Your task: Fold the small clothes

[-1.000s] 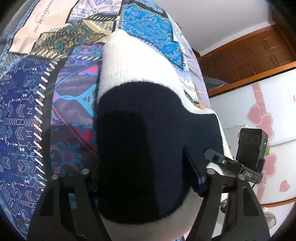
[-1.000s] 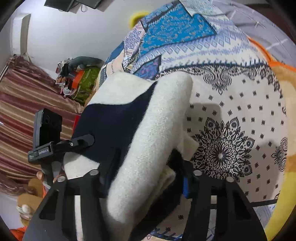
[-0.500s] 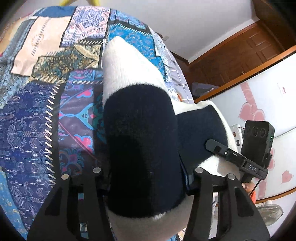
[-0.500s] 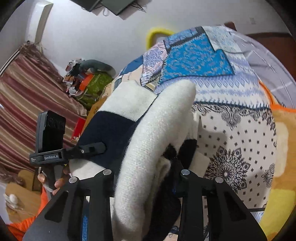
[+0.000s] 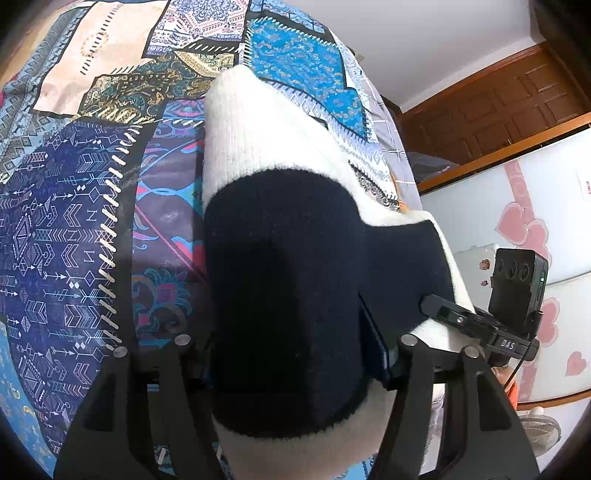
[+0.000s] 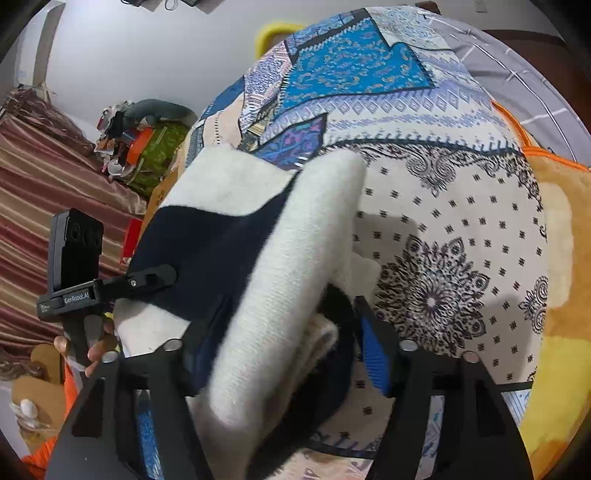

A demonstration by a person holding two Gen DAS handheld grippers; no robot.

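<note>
We hold the white-and-navy knitted garment (image 5: 288, 280) at the centre of both frames, above the patchwork bedspread (image 5: 66, 229); left tongs (image 5: 295, 354) and right tongs (image 6: 280, 354) each clamp 1 edge. We should lower both ends evenly, keeping the fold line taut.

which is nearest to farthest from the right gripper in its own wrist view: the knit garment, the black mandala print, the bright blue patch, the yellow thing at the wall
1. Knit garment: clamped in the right gripper.
2. Black mandala print: just right of the fingers, on the bedspread.
3. Bright blue patch: far up the bedspread.
4. Yellow thing: beyond the bed's far edge, against the wall.
</note>
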